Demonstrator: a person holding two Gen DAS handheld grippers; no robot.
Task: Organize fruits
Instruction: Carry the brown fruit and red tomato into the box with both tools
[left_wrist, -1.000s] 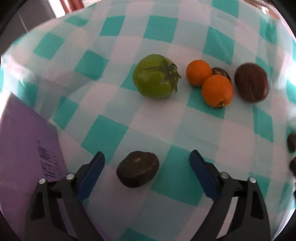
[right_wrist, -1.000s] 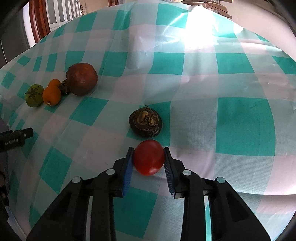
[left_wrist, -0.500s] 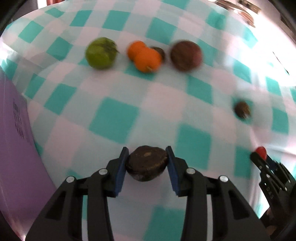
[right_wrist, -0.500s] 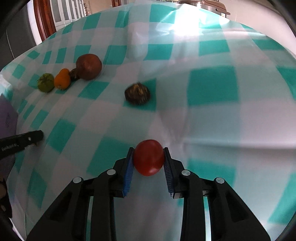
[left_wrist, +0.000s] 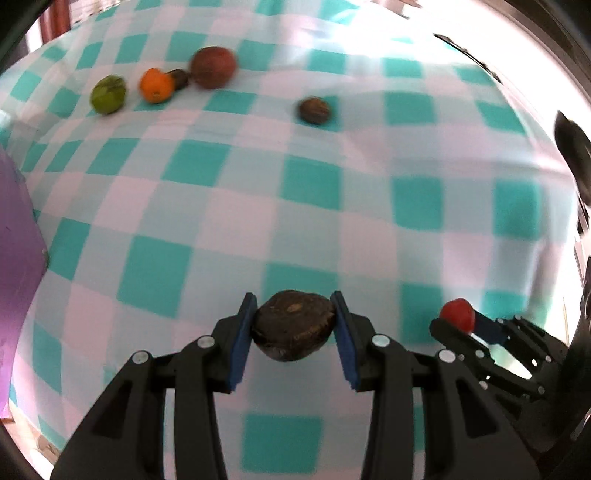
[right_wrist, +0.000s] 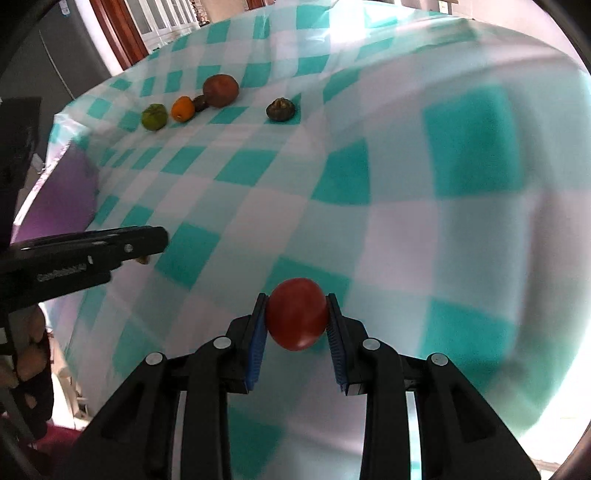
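Observation:
My left gripper (left_wrist: 293, 325) is shut on a dark brown fruit (left_wrist: 293, 325) and holds it above the checked cloth. My right gripper (right_wrist: 296, 314) is shut on a red tomato (right_wrist: 296, 314), also lifted; it shows in the left wrist view (left_wrist: 458, 314) at lower right. At the far end lie a green tomato (left_wrist: 108, 94), an orange (left_wrist: 157, 85), a small dark fruit (left_wrist: 180, 78) and a large brown fruit (left_wrist: 213, 67) in a row. Another dark fruit (left_wrist: 314, 110) lies apart to their right.
The teal and white checked cloth (left_wrist: 332, 192) covers the table. A purple sheet (left_wrist: 16, 236) lies at the left edge. The left gripper's side shows in the right wrist view (right_wrist: 88, 251). A dark object (left_wrist: 572, 155) sits at the far right edge.
My left gripper closed on the dark brown fruit and lifted it back from the row. My right gripper rose and drew back with the tomato.

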